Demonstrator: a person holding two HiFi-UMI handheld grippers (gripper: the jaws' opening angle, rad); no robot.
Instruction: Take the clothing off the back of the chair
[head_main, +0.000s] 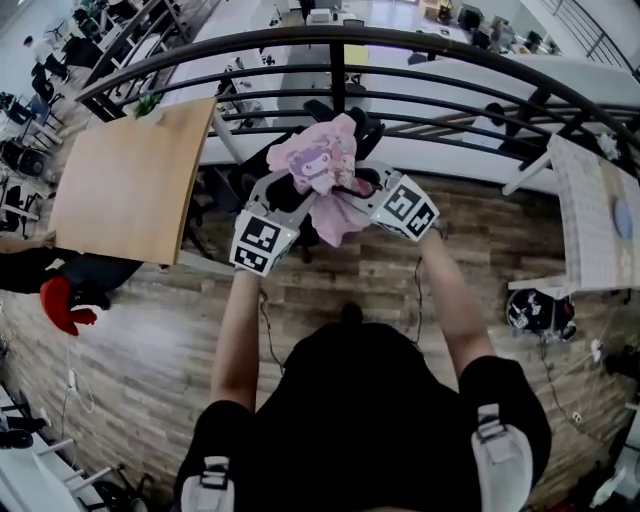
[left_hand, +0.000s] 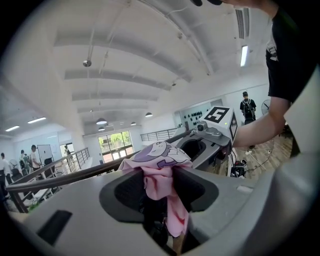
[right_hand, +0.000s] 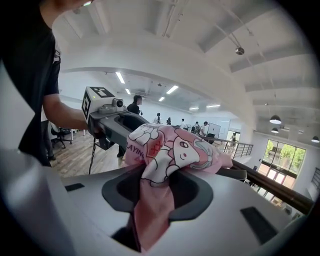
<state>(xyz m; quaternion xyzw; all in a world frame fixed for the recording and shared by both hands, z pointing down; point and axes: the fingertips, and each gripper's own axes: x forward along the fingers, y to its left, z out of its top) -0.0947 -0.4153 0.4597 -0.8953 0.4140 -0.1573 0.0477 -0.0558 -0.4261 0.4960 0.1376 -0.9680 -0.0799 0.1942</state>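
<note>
A pink garment (head_main: 322, 170) printed with cartoon figures is bunched on top of a black chair (head_main: 258, 165), which it mostly hides. My left gripper (head_main: 298, 200) comes at it from the left and is shut on a fold of the pink garment (left_hand: 159, 162). The cloth hangs down between the left gripper's (left_hand: 159, 195) jaws. From the right, my right gripper (head_main: 358, 190) is shut on another fold of the garment (right_hand: 172, 145). That cloth runs down through the right gripper's (right_hand: 156, 195) jaws. Each gripper shows in the other's view: the right gripper (left_hand: 212, 132) and the left gripper (right_hand: 111, 120).
A wooden tabletop (head_main: 130, 180) stands at the left and a white table (head_main: 600, 215) at the right. A black curved railing (head_main: 340, 40) runs just beyond the chair. A red and black object (head_main: 65, 300) and a dark bag (head_main: 540, 310) lie on the wood floor.
</note>
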